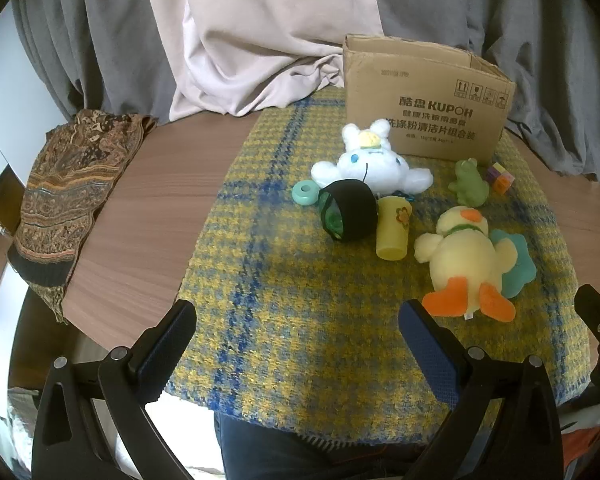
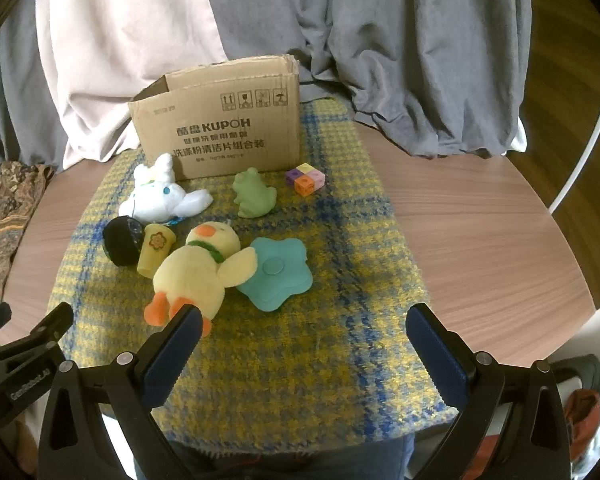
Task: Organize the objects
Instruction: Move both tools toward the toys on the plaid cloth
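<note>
Toys lie on a yellow-and-blue plaid cloth (image 1: pixel 300 280) before an open cardboard box (image 1: pixel 424 104) (image 2: pixel 224 132). Among them are a white plush bunny (image 1: pixel 372 164) (image 2: pixel 160 200), a yellow plush duck (image 1: pixel 466 256) (image 2: pixel 196 268), a teal star-shaped toy (image 2: pixel 278 272), a green frog (image 1: pixel 468 182) (image 2: pixel 254 196), a block of coloured cubes (image 2: pixel 306 178), a yellow cup (image 1: pixel 394 228) (image 2: pixel 154 248), a black round object (image 1: pixel 350 210) (image 2: pixel 122 240) and a teal ring (image 1: pixel 304 194). My left gripper (image 1: pixel 300 340) and right gripper (image 2: pixel 304 340) hover open and empty over the cloth's near edge.
The cloth covers a round wooden table (image 1: pixel 148 208) (image 2: pixel 480 240). A folded patterned fabric (image 1: pixel 68 192) lies at the table's left edge. Grey and pale drapes (image 2: pixel 380 40) hang behind the box. The person's dark trousers (image 1: pixel 300 452) show below the table edge.
</note>
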`<action>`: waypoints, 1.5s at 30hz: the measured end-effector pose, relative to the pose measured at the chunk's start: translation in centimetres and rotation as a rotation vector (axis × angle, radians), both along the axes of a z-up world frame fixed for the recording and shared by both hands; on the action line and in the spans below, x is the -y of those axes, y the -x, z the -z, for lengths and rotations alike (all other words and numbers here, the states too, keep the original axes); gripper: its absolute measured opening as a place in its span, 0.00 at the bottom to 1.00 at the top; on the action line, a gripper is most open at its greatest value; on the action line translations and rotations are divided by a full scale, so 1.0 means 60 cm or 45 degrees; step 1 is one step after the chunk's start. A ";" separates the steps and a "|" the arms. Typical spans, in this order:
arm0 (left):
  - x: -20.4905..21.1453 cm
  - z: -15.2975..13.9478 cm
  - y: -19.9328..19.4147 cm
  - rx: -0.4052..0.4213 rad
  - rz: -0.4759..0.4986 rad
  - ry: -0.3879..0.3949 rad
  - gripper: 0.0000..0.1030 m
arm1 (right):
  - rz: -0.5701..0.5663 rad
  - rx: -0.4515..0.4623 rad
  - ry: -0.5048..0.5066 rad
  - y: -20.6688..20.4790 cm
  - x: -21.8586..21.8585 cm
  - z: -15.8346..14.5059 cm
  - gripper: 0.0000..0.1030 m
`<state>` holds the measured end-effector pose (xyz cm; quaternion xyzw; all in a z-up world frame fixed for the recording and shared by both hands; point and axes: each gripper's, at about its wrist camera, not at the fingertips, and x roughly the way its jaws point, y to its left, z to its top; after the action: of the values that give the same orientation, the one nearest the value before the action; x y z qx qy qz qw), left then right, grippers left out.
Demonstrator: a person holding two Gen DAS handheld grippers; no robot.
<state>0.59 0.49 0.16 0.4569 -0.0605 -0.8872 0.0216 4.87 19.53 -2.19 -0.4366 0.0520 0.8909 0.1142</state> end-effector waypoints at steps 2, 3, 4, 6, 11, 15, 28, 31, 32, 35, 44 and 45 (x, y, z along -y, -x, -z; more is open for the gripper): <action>0.000 -0.002 -0.001 -0.004 0.003 -0.001 1.00 | 0.001 -0.001 0.001 -0.001 0.001 -0.001 0.99; 0.000 -0.003 -0.002 -0.007 0.005 -0.002 1.00 | 0.003 -0.001 0.000 -0.001 0.001 -0.001 0.99; -0.001 -0.003 -0.002 -0.009 0.007 -0.001 1.00 | 0.002 -0.001 0.000 -0.001 0.001 -0.002 0.99; -0.001 -0.003 -0.002 -0.010 0.006 0.000 1.00 | 0.005 -0.003 0.001 -0.002 0.001 -0.002 0.99; -0.001 -0.002 0.000 -0.009 0.008 0.001 1.00 | 0.004 -0.004 0.000 -0.002 0.001 -0.005 0.99; 0.000 -0.002 0.001 -0.014 0.007 0.001 1.00 | 0.005 -0.007 0.000 -0.003 0.001 -0.005 0.99; 0.003 -0.004 0.001 -0.022 -0.018 0.003 1.00 | 0.030 -0.005 0.004 0.002 -0.009 -0.007 0.99; 0.003 -0.004 0.002 -0.022 -0.018 0.003 1.00 | 0.030 -0.006 0.003 0.003 -0.009 -0.007 0.99; 0.003 -0.004 0.002 -0.023 -0.019 0.003 1.00 | 0.030 -0.005 0.004 0.003 -0.009 -0.007 0.99; 0.004 -0.004 0.002 -0.026 -0.024 0.006 1.00 | 0.030 -0.005 0.004 0.003 -0.008 -0.007 0.99; 0.006 -0.005 -0.001 -0.034 -0.029 0.009 1.00 | 0.029 -0.007 0.004 0.001 -0.007 -0.007 0.99; 0.007 -0.005 -0.001 -0.035 -0.028 0.009 1.00 | 0.028 -0.006 0.002 0.002 -0.007 -0.007 0.99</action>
<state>0.65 0.09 0.44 0.4453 -0.0582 -0.8929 0.0338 4.78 19.93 -1.79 -0.4338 0.0579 0.8906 0.1234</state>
